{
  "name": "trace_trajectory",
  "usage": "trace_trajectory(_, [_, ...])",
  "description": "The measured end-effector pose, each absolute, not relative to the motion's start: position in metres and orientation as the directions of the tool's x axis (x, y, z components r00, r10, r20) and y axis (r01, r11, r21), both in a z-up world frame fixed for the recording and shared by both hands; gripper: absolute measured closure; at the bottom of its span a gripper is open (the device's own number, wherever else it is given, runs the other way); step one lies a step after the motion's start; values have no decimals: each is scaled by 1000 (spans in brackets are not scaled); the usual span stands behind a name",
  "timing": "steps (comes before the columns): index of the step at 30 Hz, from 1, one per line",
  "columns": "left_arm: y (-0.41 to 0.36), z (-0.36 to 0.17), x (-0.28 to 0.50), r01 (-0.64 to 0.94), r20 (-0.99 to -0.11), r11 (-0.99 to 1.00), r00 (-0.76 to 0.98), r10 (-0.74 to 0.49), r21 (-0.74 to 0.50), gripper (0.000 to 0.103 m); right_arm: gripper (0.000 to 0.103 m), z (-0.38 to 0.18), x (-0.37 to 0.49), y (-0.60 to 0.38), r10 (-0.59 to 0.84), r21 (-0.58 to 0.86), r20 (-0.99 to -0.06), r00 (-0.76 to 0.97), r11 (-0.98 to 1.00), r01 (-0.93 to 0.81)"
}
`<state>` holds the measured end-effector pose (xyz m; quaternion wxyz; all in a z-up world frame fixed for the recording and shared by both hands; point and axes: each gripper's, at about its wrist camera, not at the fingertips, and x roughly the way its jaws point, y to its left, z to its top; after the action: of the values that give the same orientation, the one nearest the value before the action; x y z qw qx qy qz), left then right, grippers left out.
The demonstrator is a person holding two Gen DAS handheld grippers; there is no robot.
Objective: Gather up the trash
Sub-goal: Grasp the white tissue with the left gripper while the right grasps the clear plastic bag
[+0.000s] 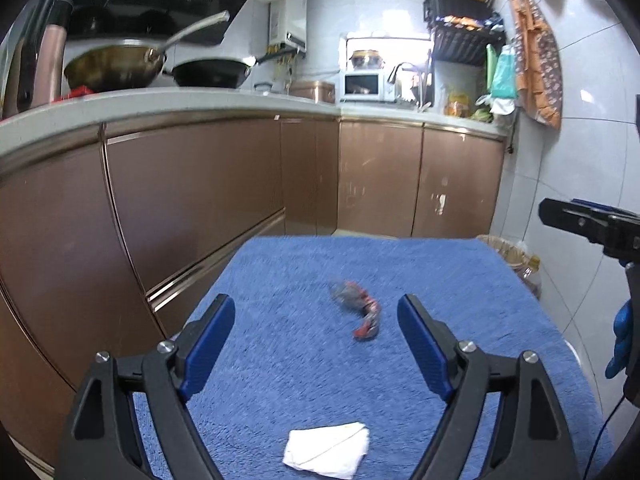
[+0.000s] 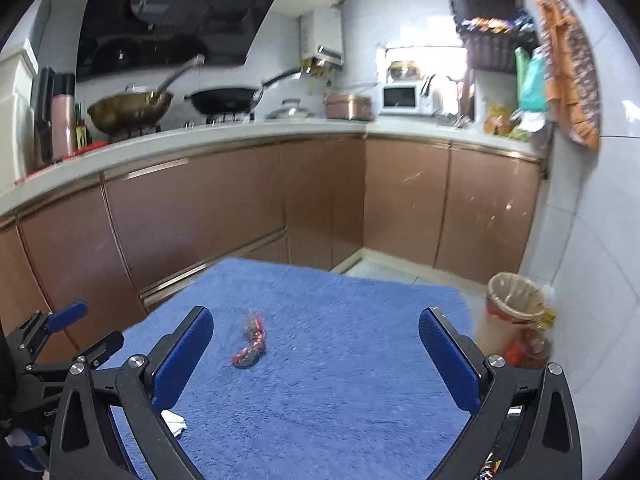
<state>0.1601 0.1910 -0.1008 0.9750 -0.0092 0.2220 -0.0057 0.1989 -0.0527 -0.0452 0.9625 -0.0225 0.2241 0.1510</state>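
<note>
Now both the left hand-held gripper [image 1: 316,308] and the right hand-held gripper [image 2: 316,320] gape wide and empty above the blue towel-covered surface [image 1: 440,280], the crumpled red-and-silver wrapper [image 1: 358,312] lying just ahead between their fingers, the folded white tissue [image 1: 326,450] nearer.

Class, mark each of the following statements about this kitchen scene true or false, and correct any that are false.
1. A crumpled red wrapper lies on the blue towel. True.
2. The left gripper is clamped on the white tissue. False: its jaws stand open and empty, with the tissue lying on the towel below them.
3. A lined bin stands on the floor beside the towel-covered surface. True.
4. The right gripper holds the wrapper. False: it is open, and the wrapper lies untouched on the towel.
5. Two woks sit on the counter. True.
</note>
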Motion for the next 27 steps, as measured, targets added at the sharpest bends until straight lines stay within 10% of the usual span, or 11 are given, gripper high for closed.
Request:
trace_trajectory(11, [225,-159,186,0,-594,992,801,-75,-126,20,1,-131,299,8,387,118,-683,620,896,-428])
trace_trajectory(21, [215,-207,182,132,-708,964,658,-259,-230,21,32,-197,361,51,411,183,-781,470,870,-458])
trace_trajectory(27, [204,-223,189,116,-763,969,599,-243,-217,52,57,-216,376,62,390,165,-803,451,872,-461])
